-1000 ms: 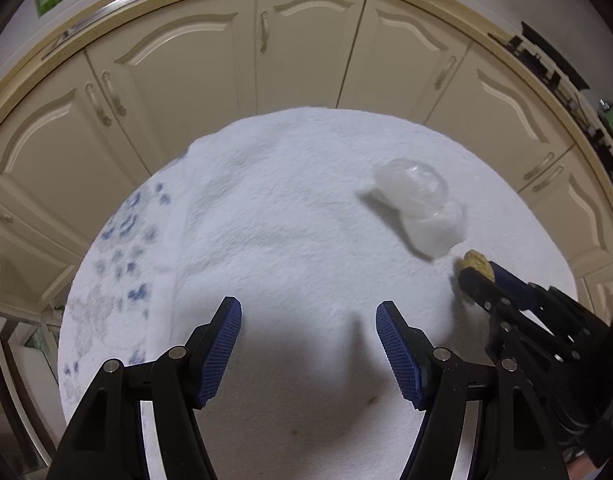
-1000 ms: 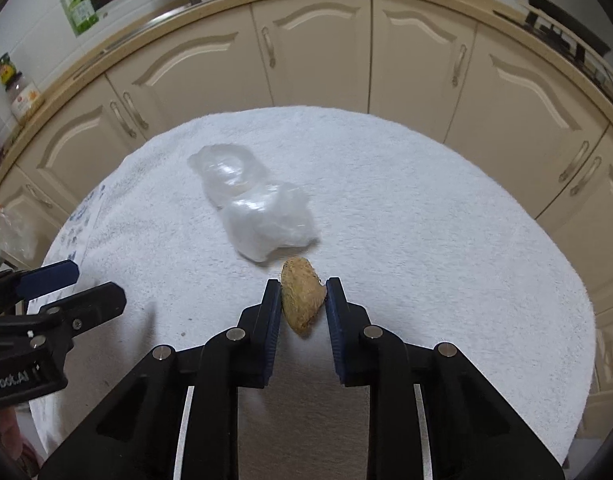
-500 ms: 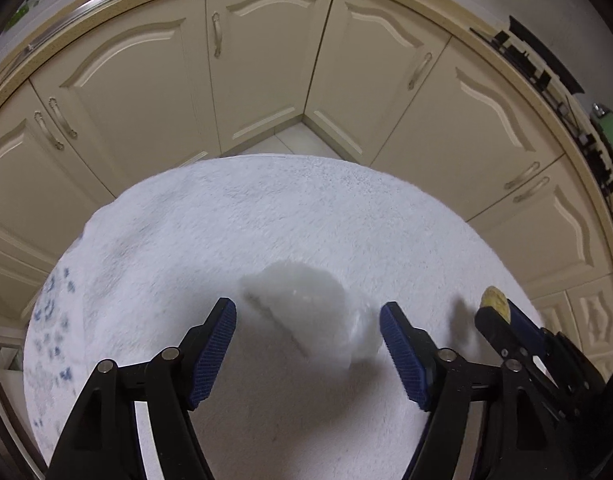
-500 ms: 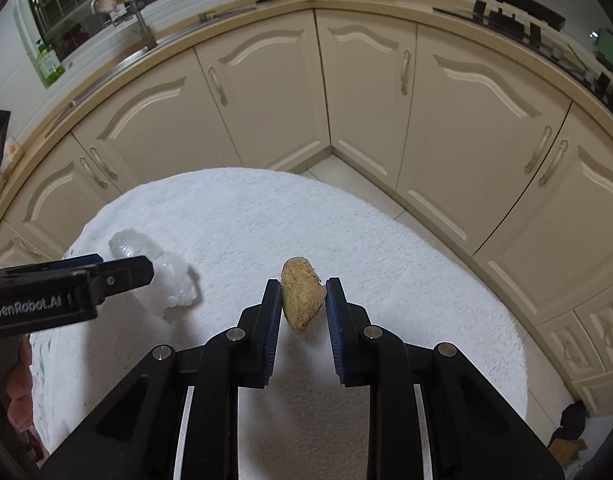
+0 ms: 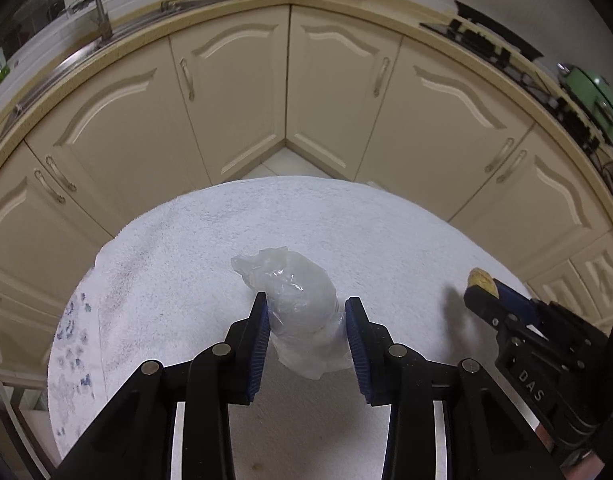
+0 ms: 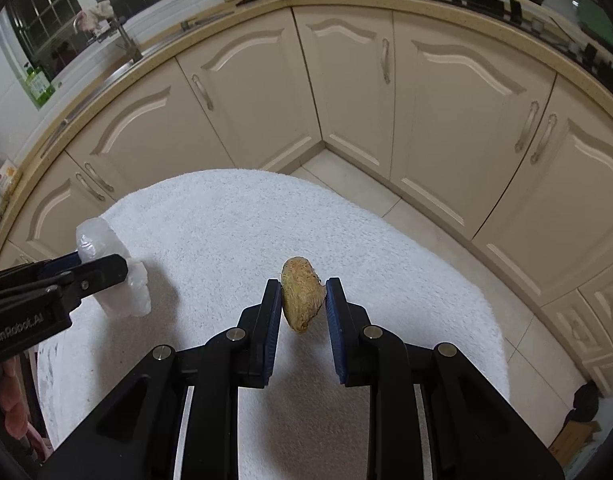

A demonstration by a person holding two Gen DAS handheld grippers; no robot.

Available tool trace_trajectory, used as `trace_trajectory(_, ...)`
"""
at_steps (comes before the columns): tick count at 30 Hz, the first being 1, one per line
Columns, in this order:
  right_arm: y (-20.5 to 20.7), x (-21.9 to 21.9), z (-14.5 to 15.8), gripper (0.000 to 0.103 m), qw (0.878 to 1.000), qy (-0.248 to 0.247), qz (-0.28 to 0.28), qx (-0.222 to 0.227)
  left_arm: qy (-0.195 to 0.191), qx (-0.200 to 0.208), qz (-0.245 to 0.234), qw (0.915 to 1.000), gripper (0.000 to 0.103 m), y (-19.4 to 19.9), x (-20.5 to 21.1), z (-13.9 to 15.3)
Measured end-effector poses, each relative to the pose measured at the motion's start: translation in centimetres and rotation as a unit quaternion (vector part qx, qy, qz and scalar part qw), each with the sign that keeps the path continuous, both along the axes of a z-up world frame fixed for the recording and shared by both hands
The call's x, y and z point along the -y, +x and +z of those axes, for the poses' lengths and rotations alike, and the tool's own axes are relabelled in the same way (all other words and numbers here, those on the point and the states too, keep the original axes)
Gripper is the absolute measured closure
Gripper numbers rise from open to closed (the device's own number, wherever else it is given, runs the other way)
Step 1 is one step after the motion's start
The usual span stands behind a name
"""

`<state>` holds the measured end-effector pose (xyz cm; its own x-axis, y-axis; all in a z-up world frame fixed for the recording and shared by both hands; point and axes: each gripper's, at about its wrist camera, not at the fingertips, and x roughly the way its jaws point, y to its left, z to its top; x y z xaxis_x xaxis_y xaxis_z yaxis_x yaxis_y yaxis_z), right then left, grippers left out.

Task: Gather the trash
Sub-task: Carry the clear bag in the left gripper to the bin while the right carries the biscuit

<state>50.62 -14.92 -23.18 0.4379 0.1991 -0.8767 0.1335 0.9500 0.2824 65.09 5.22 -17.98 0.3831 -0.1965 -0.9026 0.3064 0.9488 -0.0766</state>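
So the left tool (image 5: 305, 330) has just been closing, and now its blue pads sit tight against both sides of the crumpled clear plastic bag (image 5: 296, 304), which bulges out in front of the tips and hangs a bit below them. That looks like a proper pinch to me, meaning the second bit of trash is now in hand. From the right wrist view the bag seems to be off the white towel (image 6: 234, 232) that covers the bench, though I can't say for sure it's fully clear of it.

The right tool (image 6: 302, 308) is nearly closed on the brown, fibrous scrap (image 6: 301, 296), some kind of peel or husk, and holds it above the towel, off to the right of the bag.

Compared with a second ago: back then the left tool was standing wide open over bare towel, with the bag lying farther out and to the right, just beside the right tool's tip. Half a second ago the bag was between the open pads, not yet squeezed. The scrap sits in the right tool exactly as it did before. The cabinets (image 5: 234, 92) behind have shifted across both views, so both hands have swung sideways.

With both pieces gripped, I'd guess the next thing is carrying them to a bin, but no bin shows in either view.
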Motion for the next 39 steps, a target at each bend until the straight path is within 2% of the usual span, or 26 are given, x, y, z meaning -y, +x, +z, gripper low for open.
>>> trace_trajectory(5,-2.6,1.8,1.9,0.081,1.000,-0.005,-0.014,0.010,0.003,0.007,-0.027,0.9996,0.070,-3.1,2.0,1.0)
trace_trajectory(13,-9.0,6.3,5.2,0.081,0.998,-0.024,-0.055,0.028,0.005,0.023,-0.077,0.9967,0.070,-10.6,5.8,4.2)
trace_trajectory(21,-17.0,12.2,6.9,0.080,0.992,-0.038,-0.117,0.033,0.009,0.025,-0.156,0.9873,0.070,-18.3,12.4,4.7)
trace_trajectory(28,-23.4,18.1,5.8,0.080,0.983,-0.039,-0.178,0.014,0.024,0.016,-0.227,0.9736,0.070,-23.5,19.2,3.3)
trace_trajectory(35,-28.6,24.1,3.0,0.080,0.973,-0.032,-0.227,-0.019,0.039,-0.006,-0.279,0.9596,0.069,-26.8,25.6,0.7)
trace_trajectory(39,-30.5,26.6,0.8,0.080,0.968,-0.030,-0.245,-0.041,0.051,-0.025,-0.296,0.9534,0.069,-27.2,29.5,-1.4)
